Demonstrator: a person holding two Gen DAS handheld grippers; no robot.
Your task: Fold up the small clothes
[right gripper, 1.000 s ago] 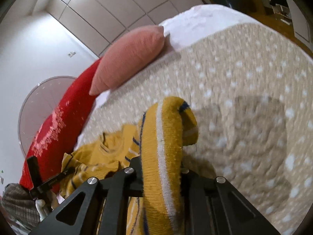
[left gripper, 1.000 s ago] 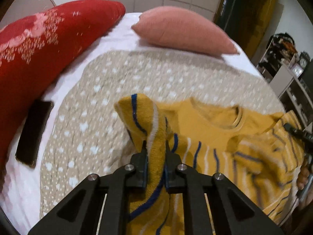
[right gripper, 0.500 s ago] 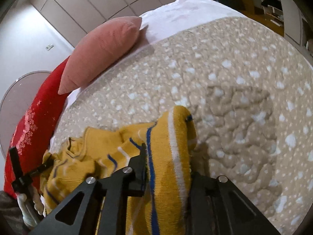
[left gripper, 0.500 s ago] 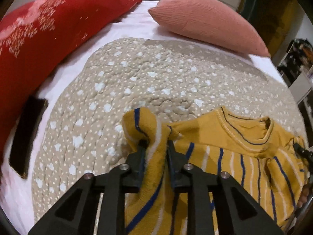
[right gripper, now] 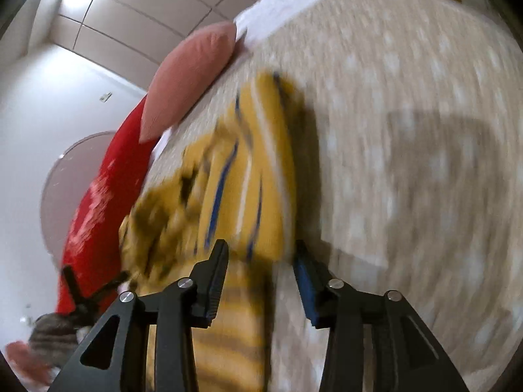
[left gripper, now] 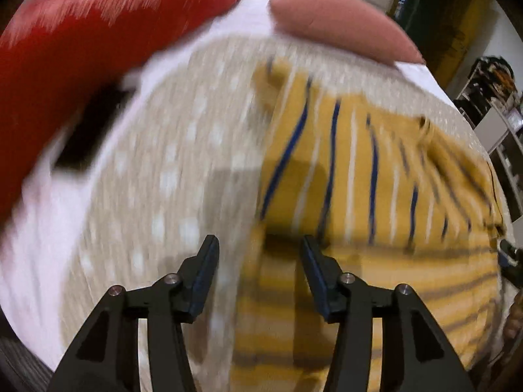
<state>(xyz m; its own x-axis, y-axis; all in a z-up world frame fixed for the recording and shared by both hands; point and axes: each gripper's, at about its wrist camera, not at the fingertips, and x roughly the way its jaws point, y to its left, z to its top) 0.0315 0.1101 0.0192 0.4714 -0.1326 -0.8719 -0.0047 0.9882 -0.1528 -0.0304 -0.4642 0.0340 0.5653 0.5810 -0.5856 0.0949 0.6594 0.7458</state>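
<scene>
A small mustard-yellow knit sweater [left gripper: 359,170] with blue and white stripes lies folded over on the beige dotted blanket [left gripper: 170,170]. My left gripper [left gripper: 260,245] hangs just above its near left edge, jaws opening, pads clear of the cloth. In the right wrist view the same sweater [right gripper: 242,176] lies below my right gripper [right gripper: 261,248], whose jaws are also opening with the sweater's right edge under the gap, not pinched. Both views are motion-blurred. The left gripper's fingers [right gripper: 76,289] show small at the lower left of the right wrist view.
A long red pillow [left gripper: 81,32] and a pink pillow [left gripper: 340,23] lie at the head of the bed. A dark flat object [left gripper: 88,134] rests on the white sheet beside the red pillow. Shelves [left gripper: 500,121] stand beyond the bed's right side.
Both grippers, shut on sweater folds a second ago, have let go and opened. The sweater's lifted part now lies flat, folded over the rest. Both cameras have dropped and moved.
</scene>
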